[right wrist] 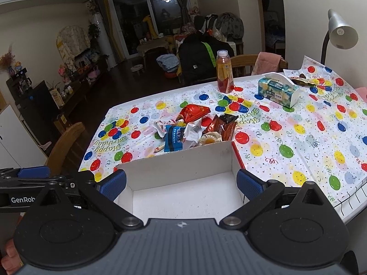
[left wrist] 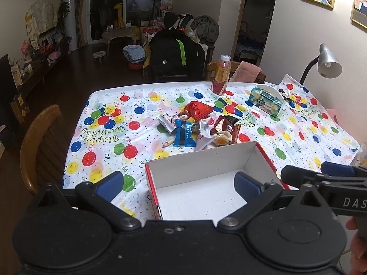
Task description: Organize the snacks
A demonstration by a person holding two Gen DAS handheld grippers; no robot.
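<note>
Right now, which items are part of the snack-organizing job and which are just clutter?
Job:
- snack pile
- red snack bag
- blue packet
- brown packets
- empty box

Lying about:
- drink bottle
- tissue pack
- desk lamp
- pink cloth

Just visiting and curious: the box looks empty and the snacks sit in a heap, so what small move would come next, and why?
Probably reach the left claw forward over the empty box to the blue packet at the near edge of the snack pile. Both claws are open and hold nothing, and that packet lies closest.
</note>
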